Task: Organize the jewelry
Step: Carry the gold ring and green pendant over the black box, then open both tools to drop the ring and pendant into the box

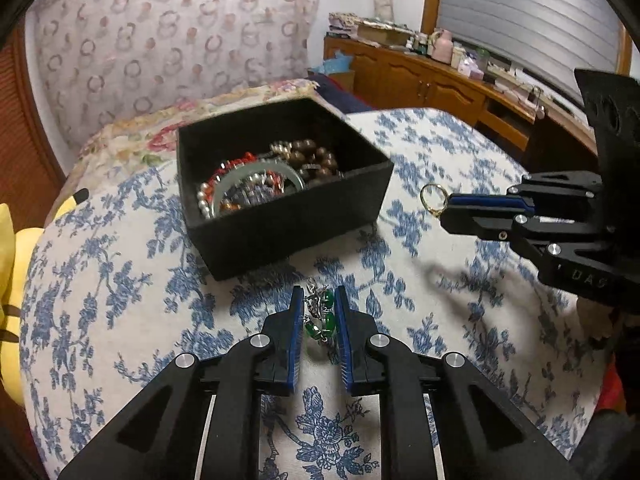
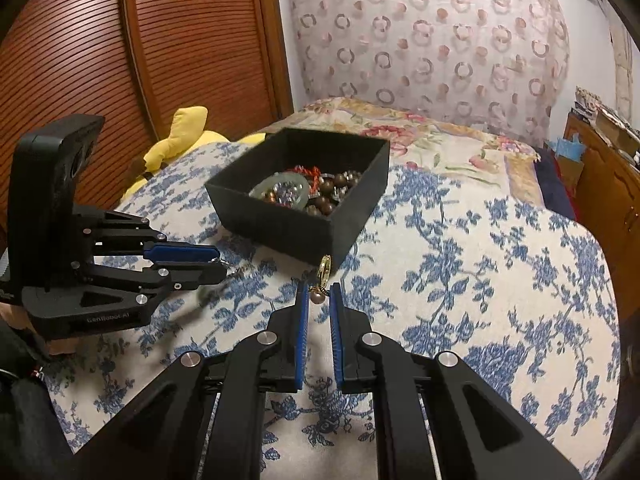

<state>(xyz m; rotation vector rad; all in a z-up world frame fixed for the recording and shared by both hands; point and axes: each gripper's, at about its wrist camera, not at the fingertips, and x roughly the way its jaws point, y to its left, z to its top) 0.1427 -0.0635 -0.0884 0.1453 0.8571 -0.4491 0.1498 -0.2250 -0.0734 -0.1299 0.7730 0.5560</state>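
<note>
- One black jewelry box (image 1: 280, 216) (open, holding a tangle of beads)
- Two hand-held grippers: left (image 1: 318, 304), right (image 2: 319, 294)
- One gold ring (image 1: 432, 199)
- One green-beaded chain (image 1: 320, 318)
- One yellow plush toy (image 2: 180, 136)

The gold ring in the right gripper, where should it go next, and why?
Probably a short carry over the black box and then let go. The right gripper holds the gold ring up in the air beside the box, which is open and already full of beads and a bangle.
</note>
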